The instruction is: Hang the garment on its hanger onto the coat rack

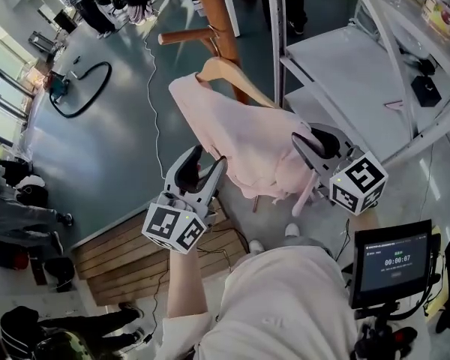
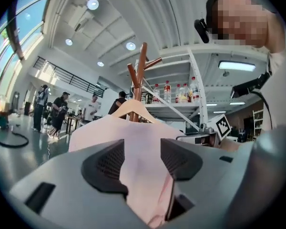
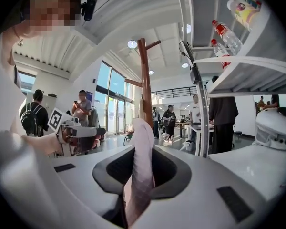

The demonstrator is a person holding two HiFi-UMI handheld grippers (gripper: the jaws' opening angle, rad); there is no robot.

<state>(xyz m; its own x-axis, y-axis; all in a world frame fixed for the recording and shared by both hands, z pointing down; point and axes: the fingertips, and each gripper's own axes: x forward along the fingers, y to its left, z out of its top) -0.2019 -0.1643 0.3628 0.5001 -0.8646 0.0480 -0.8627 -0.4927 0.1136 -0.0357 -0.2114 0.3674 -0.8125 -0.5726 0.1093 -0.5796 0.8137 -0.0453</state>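
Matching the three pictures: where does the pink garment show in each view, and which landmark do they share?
Head view: garment at centre, draped on its wooden hanger.
Left gripper view: garment in the centre and lower middle, seen across the gap between the jaws.
Right gripper view: garment at lower centre, a narrow fold between the jaws.
Shared landmark: the brown coat rack, standing beyond the garment.

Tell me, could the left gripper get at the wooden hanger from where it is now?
Probably yes. The left gripper has its jaws apart, with only loose pink garment between them, and the hanger pokes out bare just above the cloth, with nothing across the way.
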